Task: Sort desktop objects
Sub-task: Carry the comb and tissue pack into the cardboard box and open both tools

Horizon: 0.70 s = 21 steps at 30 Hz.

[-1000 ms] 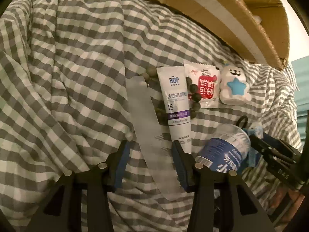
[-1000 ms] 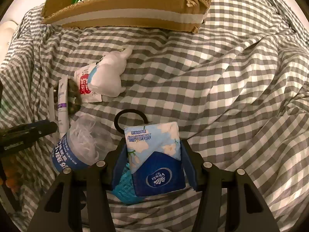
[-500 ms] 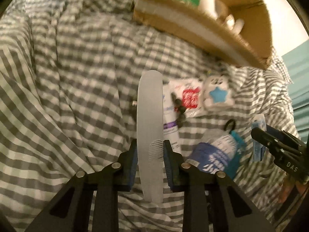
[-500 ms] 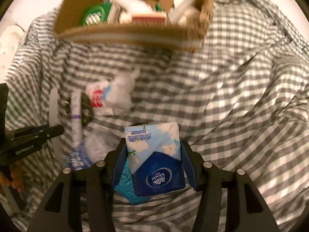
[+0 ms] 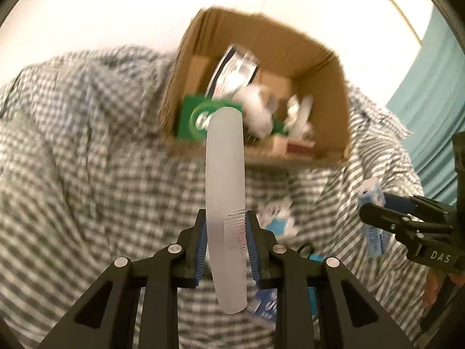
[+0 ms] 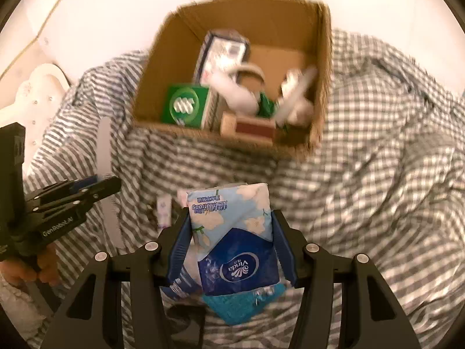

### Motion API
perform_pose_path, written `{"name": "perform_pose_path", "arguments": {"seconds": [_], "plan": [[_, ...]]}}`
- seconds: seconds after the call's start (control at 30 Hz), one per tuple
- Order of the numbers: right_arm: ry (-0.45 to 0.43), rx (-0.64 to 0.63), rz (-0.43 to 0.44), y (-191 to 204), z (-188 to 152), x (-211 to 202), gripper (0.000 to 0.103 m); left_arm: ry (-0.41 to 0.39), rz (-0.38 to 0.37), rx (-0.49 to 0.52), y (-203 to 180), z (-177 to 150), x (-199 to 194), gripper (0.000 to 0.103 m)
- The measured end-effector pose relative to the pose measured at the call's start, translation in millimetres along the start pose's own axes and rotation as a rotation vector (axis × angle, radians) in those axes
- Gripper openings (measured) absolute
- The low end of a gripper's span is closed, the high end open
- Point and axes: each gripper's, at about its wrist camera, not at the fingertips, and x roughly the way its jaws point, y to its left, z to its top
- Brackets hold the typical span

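We're maybe past the halfway mark on this sort, judging by the box (image 6: 232, 67): it already holds a green carton (image 6: 187, 105), a tape roll (image 6: 250, 77), a dark-edged pack and a few white bits we can't make out through the blur.

Both hands are loaded right now. Our left gripper (image 5: 226, 241) has its jaws squeezed onto a frosted comb (image 5: 225, 174), gripped near the toothed end, with the long part sticking out toward the box so its tip overlaps the near wall in that view. Our right gripper (image 6: 231, 232) has its jaws pressed against both sides of a tissue pack (image 6: 232, 232), held up short of the box, over the checked cloth (image 6: 363, 189).

Still left on the cloth on our side of the box: a plush toy with a blue star (image 5: 276, 215), a small tube (image 6: 163, 208), something teal (image 6: 241, 305) under the tissue pack, plus what looks like a blue-labelled bottle (image 5: 266, 305) mostly hidden. So two drops coming up, we reckon, then a few more pickups.
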Motion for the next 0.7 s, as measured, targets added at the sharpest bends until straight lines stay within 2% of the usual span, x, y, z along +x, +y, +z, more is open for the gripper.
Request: {"name": "perform_pose_path", "arguments": {"seconds": [0.27,0.43,0.7], "plan": [[-0.110,-0.131,0.005,9,46,-20,0.053,-0.063,-0.079,0.041,-14,57,2,0.025],[-0.143,-0.183,-0.002,8,76,-15,0.053,-0.118,-0.091,0.077,-24,100,15,0.025],[-0.189,-0.222,-0.017,-7,126,10,0.053,-0.150,-0.040,0.130,-27,151,54,0.025]]}}
